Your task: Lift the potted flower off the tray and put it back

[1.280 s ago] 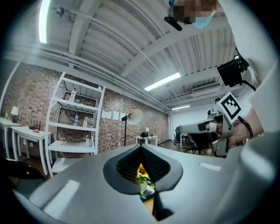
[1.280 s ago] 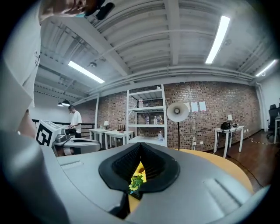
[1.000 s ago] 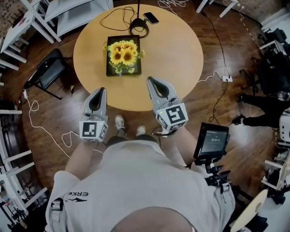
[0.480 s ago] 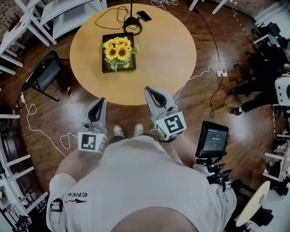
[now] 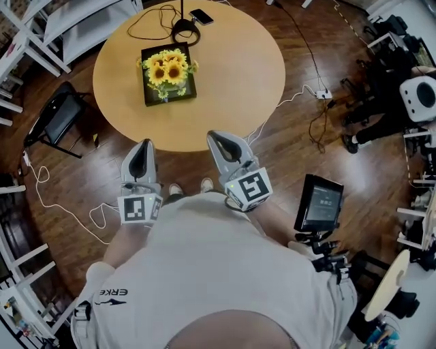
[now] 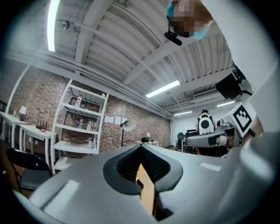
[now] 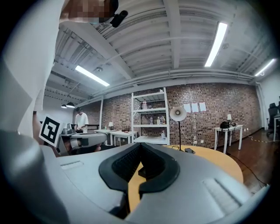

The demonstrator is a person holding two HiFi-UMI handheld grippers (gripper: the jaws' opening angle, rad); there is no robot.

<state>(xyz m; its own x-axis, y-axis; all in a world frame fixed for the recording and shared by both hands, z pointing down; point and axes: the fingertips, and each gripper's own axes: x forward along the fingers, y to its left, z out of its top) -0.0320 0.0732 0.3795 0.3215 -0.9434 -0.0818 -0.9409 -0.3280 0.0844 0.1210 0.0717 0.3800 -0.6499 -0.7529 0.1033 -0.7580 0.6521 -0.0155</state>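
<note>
On the round desk (image 5: 231, 82), toward its far left part, a black square tray (image 5: 187, 92) lies flat with the potted flower (image 5: 167, 70) standing in it, yellow blooms and green leaves covering most of the tray. Behind the tray, at the desk's far edge, sit a coiled black cable (image 5: 153, 28) and a phone (image 5: 201, 16). At the near edge, well apart from the tray, the person holds both tools side by side, pointing roughly level toward the desk. The left hand-held gripper (image 5: 142, 144) hangs over the wooden floor (image 5: 82, 170) just short of the desk's rim; in its own view (image 6: 141, 148) its jaws meet at the tips, and only a strip of the desk top shows through the gap behind them. The right hand-held gripper (image 5: 216, 135) has its tip about at the rim; in its own view (image 7: 141, 145) its jaws are likewise closed tip to tip and hold nothing. Neither tool touches the flower or the tray. To the left of the desk stands a dark chair (image 5: 58, 119), and to the person's right a small screen (image 5: 320, 204) is mounted on a stand
</note>
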